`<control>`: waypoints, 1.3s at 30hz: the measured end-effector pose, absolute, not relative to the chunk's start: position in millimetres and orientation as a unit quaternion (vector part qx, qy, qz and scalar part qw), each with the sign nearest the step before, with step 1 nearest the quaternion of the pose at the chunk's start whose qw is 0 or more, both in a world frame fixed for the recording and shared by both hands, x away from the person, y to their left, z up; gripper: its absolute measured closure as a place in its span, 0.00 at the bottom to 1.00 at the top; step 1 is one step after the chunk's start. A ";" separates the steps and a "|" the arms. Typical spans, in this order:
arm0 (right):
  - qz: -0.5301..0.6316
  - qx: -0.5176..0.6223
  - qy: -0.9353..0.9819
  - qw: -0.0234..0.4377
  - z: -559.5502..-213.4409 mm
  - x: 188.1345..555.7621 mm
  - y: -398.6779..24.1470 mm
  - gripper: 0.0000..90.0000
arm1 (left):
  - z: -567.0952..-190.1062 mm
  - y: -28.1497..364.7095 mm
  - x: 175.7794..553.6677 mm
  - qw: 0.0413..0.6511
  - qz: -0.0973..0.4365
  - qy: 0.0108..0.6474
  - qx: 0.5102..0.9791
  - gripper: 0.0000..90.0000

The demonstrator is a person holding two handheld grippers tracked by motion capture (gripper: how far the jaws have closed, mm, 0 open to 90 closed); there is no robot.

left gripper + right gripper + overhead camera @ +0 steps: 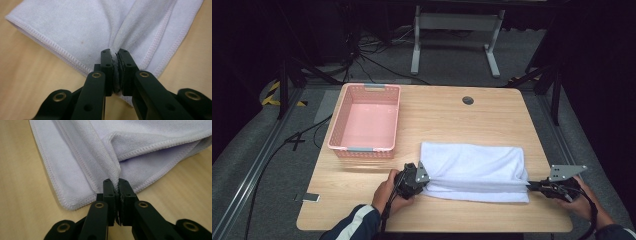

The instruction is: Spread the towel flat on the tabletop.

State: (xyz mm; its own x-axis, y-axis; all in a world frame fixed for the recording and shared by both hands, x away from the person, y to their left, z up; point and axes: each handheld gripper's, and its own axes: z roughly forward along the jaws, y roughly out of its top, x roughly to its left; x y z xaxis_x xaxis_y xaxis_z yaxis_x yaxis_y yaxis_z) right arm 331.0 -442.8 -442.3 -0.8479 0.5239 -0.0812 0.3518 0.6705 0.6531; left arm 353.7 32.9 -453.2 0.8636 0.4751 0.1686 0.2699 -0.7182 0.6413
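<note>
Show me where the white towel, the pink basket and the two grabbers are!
white towel [472,162]: high view, on its flat top layer.
pink basket [339,125]: high view, on its left wall.
left gripper [115,56]: left gripper view, between its fingertips.
right gripper [117,183]: right gripper view, between its fingertips.

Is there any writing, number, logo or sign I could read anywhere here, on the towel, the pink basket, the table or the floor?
"4": a dark mark on the grey floor left of the table looks like this digit, roughly drawn.
Yellow-and-black hazard stripes on the floor farther back: a warning marking, no words.
White towel: no label or print visible.
Pink basket: no lettering to be made out.
</note>
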 end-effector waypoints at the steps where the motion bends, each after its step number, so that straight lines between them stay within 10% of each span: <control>1: 0.338 0.239 0.900 0.139 -436.0 334.5 -441.3 0.95 | -451.5 33.7 357.4 0.321 0.161 0.207 0.910 0.93; 13: 0.337 0.161 0.921 0.107 -423.7 296.9 -435.6 0.90 | -444.8 62.3 326.6 0.339 0.127 0.138 0.922 0.86; 20: 0.326 0.215 0.912 0.125 -420.6 291.5 -444.1 0.62 | -445.1 79.9 327.7 0.358 0.107 0.207 0.904 0.40; 26: 0.364 0.283 0.873 0.159 -400.4 303.7 -431.3 0.69 | -427.4 71.5 326.6 0.423 0.088 0.195 0.880 0.52; 35: 0.334 0.349 0.870 0.101 -437.8 330.6 -404.8 0.58 | -455.7 46.0 342.2 0.363 0.059 0.147 0.918 0.74; 39: 0.329 0.351 0.872 0.093 -443.6 329.8 -403.4 0.77 | -458.7 50.2 344.9 0.371 0.047 0.165 0.913 0.77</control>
State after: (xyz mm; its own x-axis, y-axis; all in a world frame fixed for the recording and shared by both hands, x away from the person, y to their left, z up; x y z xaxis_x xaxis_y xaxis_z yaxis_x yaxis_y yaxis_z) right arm 329.8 -403.4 -443.6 -0.7358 0.6737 0.0685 0.5509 0.5366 0.6392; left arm 344.9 50.2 -458.7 0.9412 0.3359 -0.0367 0.2664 -0.6708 0.6921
